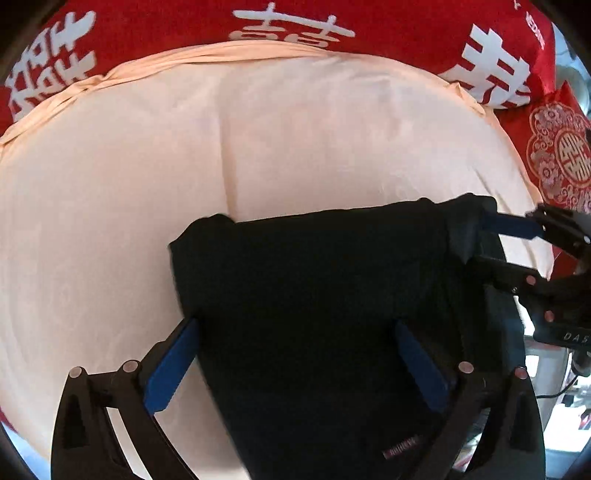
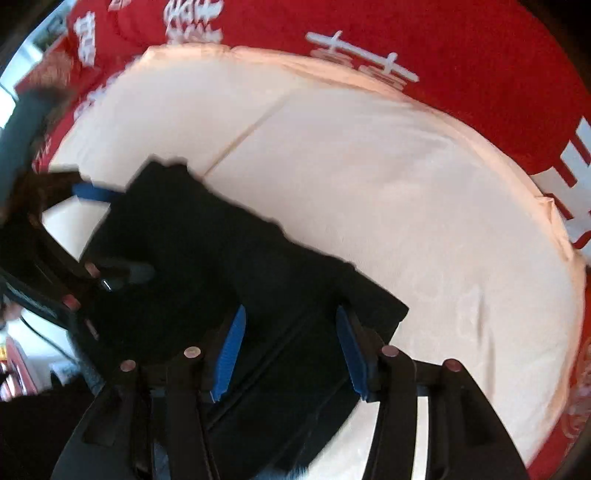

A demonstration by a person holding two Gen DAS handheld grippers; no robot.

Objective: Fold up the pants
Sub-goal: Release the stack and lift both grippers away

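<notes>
left gripper [image 1: 295,339]: jaws spread wide, blue pads clear of the cloth, nothing clamped; pants under the gap
right gripper [image 2: 291,349]: jaws apart over the pants, pads not pressing; in the left view its tips sit at the pants' right corner, contact unclear
pants [image 1: 314,288]: black, folded into a block, lying on the peach sheet [image 1: 129,203]
hidden: lower part of the pants cut off by the frame and gripper bodies; folds lost in the black
writing: small label [image 1: 400,445] on the pants, unreadable; white Chinese characters on red bedding [image 1: 388,29]; "DAS" on the right gripper body
</notes>
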